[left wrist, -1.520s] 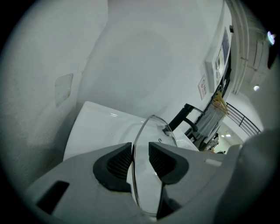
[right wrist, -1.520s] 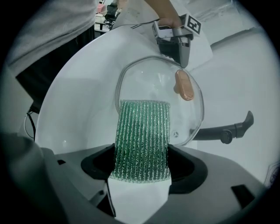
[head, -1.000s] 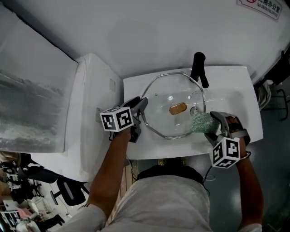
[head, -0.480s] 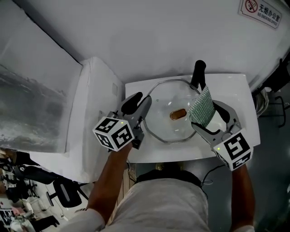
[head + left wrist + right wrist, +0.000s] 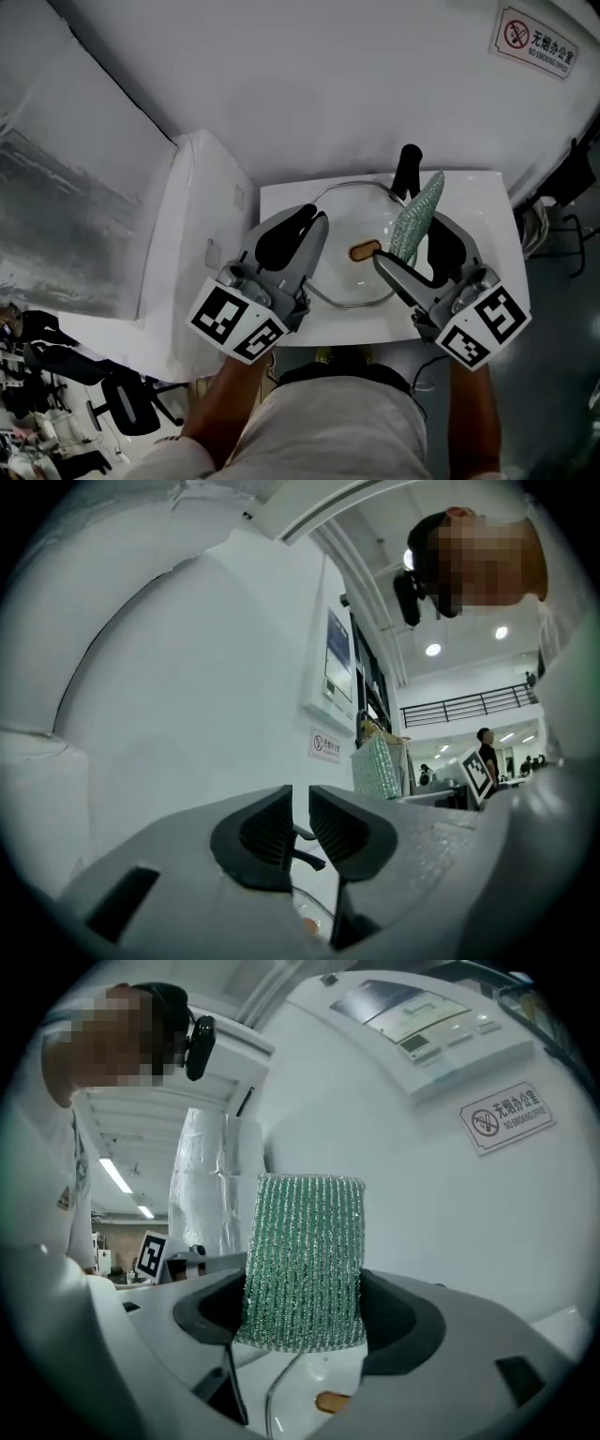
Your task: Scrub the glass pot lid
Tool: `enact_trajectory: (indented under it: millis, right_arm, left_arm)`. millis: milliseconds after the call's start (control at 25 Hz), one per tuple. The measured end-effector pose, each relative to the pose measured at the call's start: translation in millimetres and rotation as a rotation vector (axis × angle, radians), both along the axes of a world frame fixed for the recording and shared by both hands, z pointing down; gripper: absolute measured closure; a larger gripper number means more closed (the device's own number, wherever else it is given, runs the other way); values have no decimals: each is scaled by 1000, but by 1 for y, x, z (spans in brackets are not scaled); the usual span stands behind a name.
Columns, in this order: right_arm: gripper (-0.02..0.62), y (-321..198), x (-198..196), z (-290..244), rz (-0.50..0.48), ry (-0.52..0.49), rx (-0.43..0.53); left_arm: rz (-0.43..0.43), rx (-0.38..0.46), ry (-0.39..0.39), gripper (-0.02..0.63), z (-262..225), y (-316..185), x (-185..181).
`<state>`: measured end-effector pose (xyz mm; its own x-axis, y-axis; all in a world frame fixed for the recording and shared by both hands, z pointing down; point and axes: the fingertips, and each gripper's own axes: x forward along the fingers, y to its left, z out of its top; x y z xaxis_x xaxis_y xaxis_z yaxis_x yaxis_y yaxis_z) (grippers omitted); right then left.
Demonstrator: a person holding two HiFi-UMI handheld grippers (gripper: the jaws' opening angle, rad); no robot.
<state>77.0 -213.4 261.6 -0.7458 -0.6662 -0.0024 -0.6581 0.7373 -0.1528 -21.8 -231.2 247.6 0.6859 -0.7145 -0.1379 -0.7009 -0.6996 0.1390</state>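
The glass pot lid [image 5: 345,279] lies in the white sink [image 5: 281,199], its brown knob [image 5: 365,250] facing up. Both grippers are lifted well above it, toward the head camera. My left gripper [image 5: 305,223] hangs over the lid's left rim; its jaws are closing to a narrow gap with nothing between them [image 5: 298,822]. My right gripper [image 5: 412,241] is shut on a green mesh scrub sponge [image 5: 417,220], which stands upright between the pads [image 5: 305,1260]. Below the sponge the lid's knob [image 5: 333,1401] shows.
A black faucet handle [image 5: 407,171] stands at the sink's back edge. A white appliance [image 5: 192,202] adjoins the sink on the left. A no-smoking sign [image 5: 536,39] hangs on the white wall. An office chair [image 5: 131,403] stands on the floor at lower left.
Both grippers have risen from the sink toward the camera. The sponge has come off the lid and now stands upright. The left jaws have drawn closer together.
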Motion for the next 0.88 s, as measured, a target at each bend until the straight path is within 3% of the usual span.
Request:
enact_trajectory:
  millis: [520, 880]
  right_arm:
    - [247, 13, -3, -30, 36, -154, 85]
    - [247, 16, -8, -24, 63, -129, 102]
  left_arm:
    - [-11, 95, -32, 591, -17, 29, 7]
    - [-2, 98, -32, 591, -17, 35, 10]
